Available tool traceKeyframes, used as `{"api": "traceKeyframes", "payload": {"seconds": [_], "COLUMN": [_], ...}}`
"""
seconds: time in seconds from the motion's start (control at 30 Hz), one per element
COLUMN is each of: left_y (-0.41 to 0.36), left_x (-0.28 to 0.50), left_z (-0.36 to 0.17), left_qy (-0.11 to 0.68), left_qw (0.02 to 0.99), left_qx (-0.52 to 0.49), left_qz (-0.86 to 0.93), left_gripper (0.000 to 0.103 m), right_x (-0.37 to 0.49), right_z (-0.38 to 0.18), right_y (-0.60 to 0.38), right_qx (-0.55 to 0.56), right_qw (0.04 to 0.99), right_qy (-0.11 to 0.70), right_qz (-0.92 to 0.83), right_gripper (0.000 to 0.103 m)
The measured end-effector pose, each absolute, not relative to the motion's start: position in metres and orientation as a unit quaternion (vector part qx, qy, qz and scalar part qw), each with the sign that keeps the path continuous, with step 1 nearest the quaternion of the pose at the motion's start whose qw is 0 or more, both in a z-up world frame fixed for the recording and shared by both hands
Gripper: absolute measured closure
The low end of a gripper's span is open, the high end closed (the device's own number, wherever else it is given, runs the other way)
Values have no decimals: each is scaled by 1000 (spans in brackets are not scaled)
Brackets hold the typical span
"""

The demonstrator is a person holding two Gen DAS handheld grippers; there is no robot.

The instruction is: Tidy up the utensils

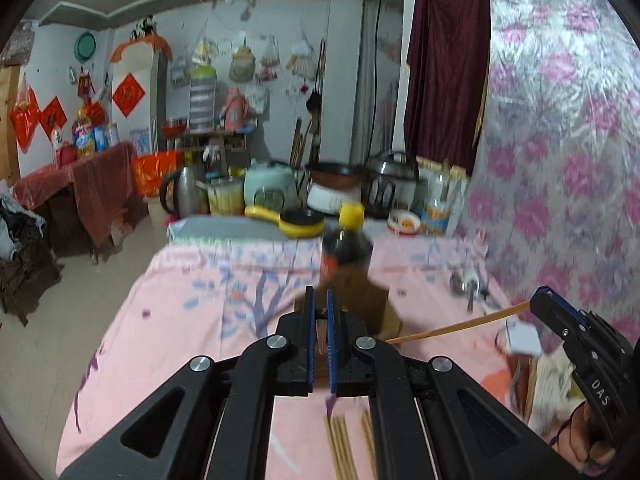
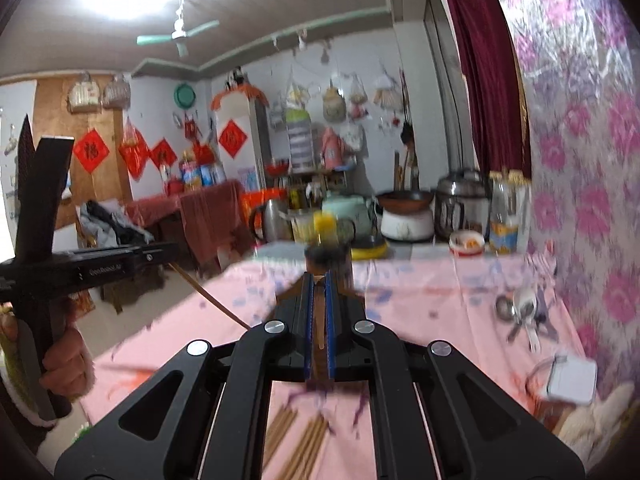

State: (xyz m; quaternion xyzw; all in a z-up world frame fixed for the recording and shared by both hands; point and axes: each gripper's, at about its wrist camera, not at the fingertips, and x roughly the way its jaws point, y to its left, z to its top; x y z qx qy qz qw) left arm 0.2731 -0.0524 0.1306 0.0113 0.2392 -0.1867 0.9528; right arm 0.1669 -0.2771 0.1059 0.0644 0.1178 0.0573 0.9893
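Both black, blue-padded grippers, left gripper (image 1: 321, 300) and right gripper (image 2: 319, 284), are clamped, each seemingly on one thin wooden chopstick (image 1: 456, 325). Loose chopsticks (image 2: 296, 440) lie at 6 o'clock near the pink floral tablecloth's (image 1: 192, 320) edge. Bare cloth spreads toward 9 o'clock.

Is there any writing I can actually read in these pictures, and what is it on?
"DAS": on the body of the right gripper.
Small lettering on the left gripper body: too blurred to read.
Character on the red diamond posters: too blurred to read.
Dark bottle label: blurred, unreadable.
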Motion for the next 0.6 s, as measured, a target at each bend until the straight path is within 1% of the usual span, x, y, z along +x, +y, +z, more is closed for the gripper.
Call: {"api": "traceKeyframes", "payload": {"seconds": [0.07,0.2,0.3,0.4,0.43,0.47,0.5,0.53,0.6], "left_y": [-61,-75,-80,-77,-74,-70,-65,-61,-54], "left_x": [284,313,342,362,365,368,368,366,361], "left_z": [134,121,101,86,81,77,74,73,71], "left_qy": [232,243,273,293,298,305,306,301,296], "left_qw": [955,956,948,945,944,942,943,945,948], "left_qx": [9,6,-4,-10,-13,-17,-23,-24,-18], "left_qz": [-184,-167,-160,-145,-138,-135,-131,-125,-116], "left_gripper": [97,97,97,97,89,80,63,58,58], "right_x": [182,222,244,271,278,282,282,279,269], "right_z": [110,98,86,71,65,62,60,59,59], "right_y": [-273,-267,-270,-272,-274,-276,-278,-281,-282], "right_qx": [55,47,50,54,56,61,65,71,74], "right_qw": [991,987,984,975,973,972,972,973,975], "right_qy": [114,144,168,210,222,225,225,218,208], "right_qz": [52,45,37,42,36,27,26,28,24], "right_gripper": [97,97,97,97,96,92,92,92,92]}}
